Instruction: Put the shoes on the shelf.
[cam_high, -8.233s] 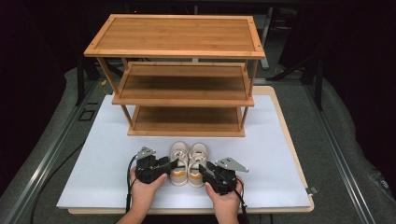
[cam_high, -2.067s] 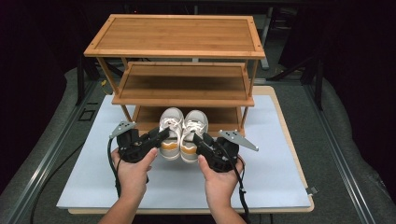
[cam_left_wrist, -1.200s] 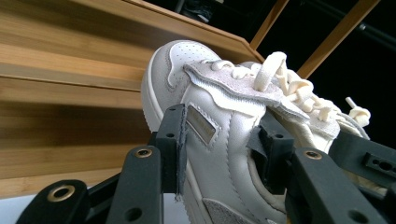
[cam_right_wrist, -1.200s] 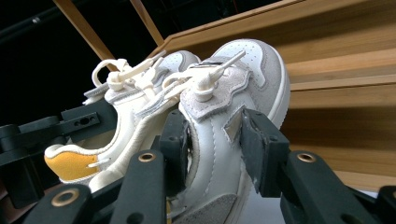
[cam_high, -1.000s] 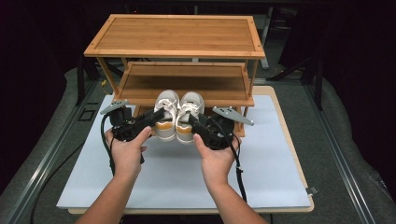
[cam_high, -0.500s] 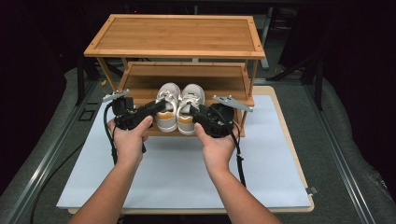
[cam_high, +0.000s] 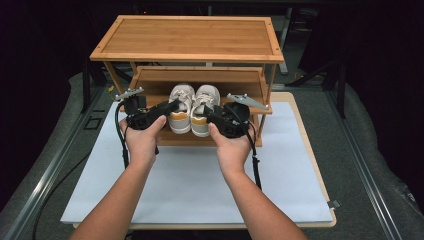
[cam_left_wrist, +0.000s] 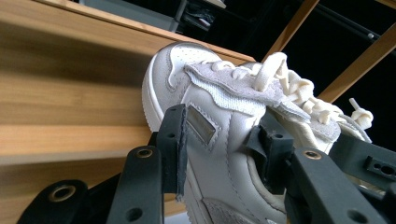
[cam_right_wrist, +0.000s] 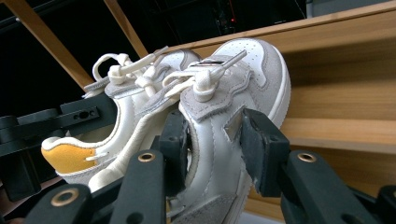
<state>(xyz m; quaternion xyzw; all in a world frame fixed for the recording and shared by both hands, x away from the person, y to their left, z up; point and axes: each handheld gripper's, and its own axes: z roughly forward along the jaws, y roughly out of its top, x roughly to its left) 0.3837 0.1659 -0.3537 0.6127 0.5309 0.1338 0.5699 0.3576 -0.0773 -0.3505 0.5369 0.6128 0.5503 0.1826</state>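
No lettering, brand or number reads clearly anywhere, and the shoes' (cam_high: 192, 112) small side tabs look blank.

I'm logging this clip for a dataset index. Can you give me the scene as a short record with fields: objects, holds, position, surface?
objects: pair of white shoes, three-tier wooden rack
left gripper: shut on left shoe
right gripper: shut on right shoe
position: shoes held side by side, toes toward the rack, at the middle shelf
surface: white mat on the table
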